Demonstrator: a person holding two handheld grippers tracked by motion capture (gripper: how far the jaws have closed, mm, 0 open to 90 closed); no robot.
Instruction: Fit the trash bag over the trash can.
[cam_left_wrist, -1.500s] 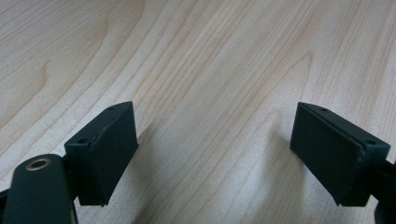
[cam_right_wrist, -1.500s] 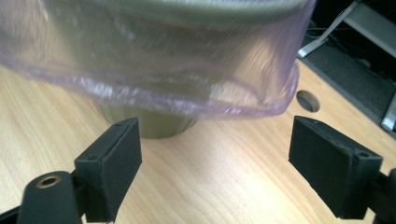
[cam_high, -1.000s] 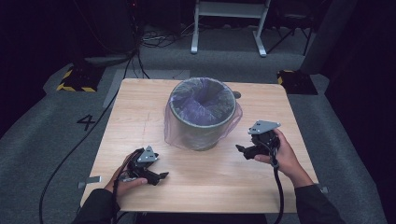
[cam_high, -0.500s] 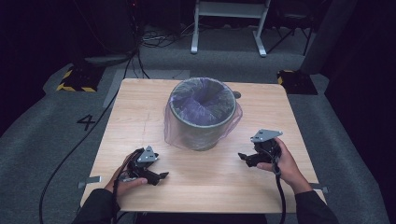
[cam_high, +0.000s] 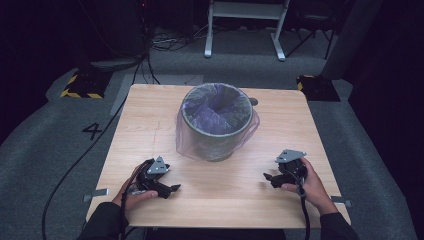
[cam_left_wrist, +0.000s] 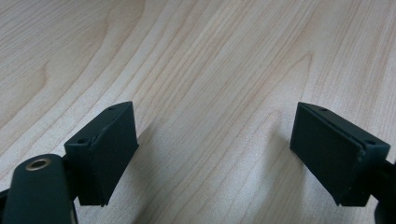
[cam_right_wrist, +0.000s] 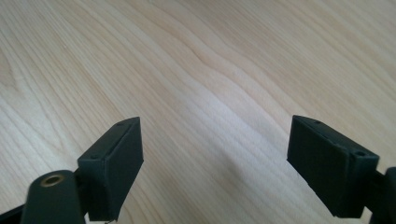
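Note:
A grey round bin (cam_high: 216, 125) lined with a thin purple bag stands upright at the middle of the wooden table (cam_high: 280, 120). My left gripper (cam_high: 172, 189) rests on the table near the front left, jaws pointing right, open and empty (cam_left_wrist: 214, 154). My right gripper (cam_high: 267, 178) sits low at the front right, jaws pointing left, open with bare wood between them (cam_right_wrist: 212, 163). Both grippers stand apart from the bin, in front of it.
A small dark round object (cam_high: 253, 101) lies on the table behind the bin. Metal clamps (cam_high: 96, 193) stick out at the table's front corners. A white metal stand (cam_high: 245, 25) and cables are on the grey floor beyond.
My right gripper has come down and toward the front edge, away from the bin. The left gripper and the bin have stayed put.

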